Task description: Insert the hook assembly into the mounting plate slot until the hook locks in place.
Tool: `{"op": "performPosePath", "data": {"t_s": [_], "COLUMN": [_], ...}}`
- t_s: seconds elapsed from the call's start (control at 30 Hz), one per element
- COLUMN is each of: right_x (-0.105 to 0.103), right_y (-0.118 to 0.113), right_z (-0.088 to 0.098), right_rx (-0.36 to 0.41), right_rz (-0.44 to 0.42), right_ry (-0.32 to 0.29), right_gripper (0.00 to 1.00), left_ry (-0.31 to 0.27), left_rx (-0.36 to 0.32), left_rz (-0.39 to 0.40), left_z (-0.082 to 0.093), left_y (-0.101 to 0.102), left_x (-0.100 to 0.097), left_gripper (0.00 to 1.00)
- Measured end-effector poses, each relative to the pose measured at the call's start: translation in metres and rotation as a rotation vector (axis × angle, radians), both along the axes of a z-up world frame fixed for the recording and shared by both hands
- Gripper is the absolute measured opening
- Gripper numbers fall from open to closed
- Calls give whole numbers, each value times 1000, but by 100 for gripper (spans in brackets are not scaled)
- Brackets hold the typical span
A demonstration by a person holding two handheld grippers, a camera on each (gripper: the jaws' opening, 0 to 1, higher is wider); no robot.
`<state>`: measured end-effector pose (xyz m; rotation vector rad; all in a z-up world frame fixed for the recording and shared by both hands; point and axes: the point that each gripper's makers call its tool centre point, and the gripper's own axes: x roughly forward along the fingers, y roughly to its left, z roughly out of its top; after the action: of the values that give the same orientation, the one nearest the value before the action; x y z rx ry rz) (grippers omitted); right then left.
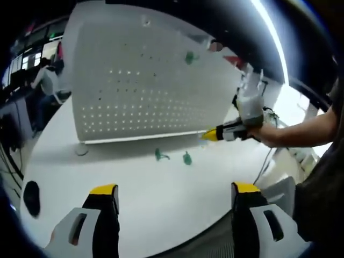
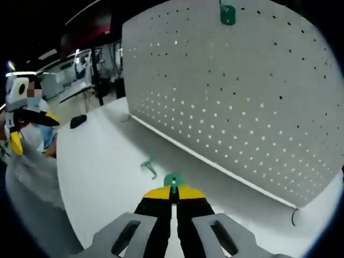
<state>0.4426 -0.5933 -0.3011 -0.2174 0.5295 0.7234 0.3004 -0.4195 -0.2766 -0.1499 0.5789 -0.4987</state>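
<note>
Right tool [image 2: 173, 194] pinching green hook [image 2: 172, 180], pegboard [image 2: 242, 102] beyond

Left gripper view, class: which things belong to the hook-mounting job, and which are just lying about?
Job: perforated plate; mounted green hook; two loose green hooks.
Lying about: black object; small round disc.
</note>
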Motion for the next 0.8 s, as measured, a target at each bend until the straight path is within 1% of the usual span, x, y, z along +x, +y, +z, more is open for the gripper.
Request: {"op": "performPosePath", "data": {"t_s": [0.07, 0.1, 0.13, 0.2, 0.3, 0.37, 0.47, 0.63, 0.7, 0.77, 0.8], "right_x": [-2, -4, -7, -13, -26, -36, -50, -71, -79, -83, -89], "right_y": [7, 13, 18, 26, 43, 53, 65, 82, 89, 94, 99], "right_z": [13, 23, 29, 39, 56, 62, 72, 84, 89, 91, 94], "right_rx": [15, 35, 47, 69, 133, 168, 232, 300, 339, 357, 376], "right_rz": [8, 14, 19, 25, 40, 45, 47, 51, 53, 51, 56], "right_ry": [-30, -46, -55, -68, -73, -58, -41, -24, -10, -5, 4], "right_gripper": [0, 0, 0, 0, 0, 0, 0, 0, 0, 0, 0], "left_ry": [-13, -17, -21, -28, -37, -41, -45, -30, -33, -37, -41], "left_rx": [-43, -56, -64, -63, -50, -47, -64, -83, -86, -88, -92], "left_rz": [12, 17, 21, 25, 13, 10, 13, 2, -4, -12, -16], "left_z": [8, 10, 14, 18, 22, 23, 26, 28, 29, 31, 32], "left_y": [-2, -2, -2, -2, -3, -3, -5, -12, -15, -18, -20], "left_x": [6, 8, 10, 14, 18, 20, 24, 27, 28, 29, 30], "left_gripper": [82, 81, 80, 78, 74, 71, 70, 65, 64, 61, 60]}}
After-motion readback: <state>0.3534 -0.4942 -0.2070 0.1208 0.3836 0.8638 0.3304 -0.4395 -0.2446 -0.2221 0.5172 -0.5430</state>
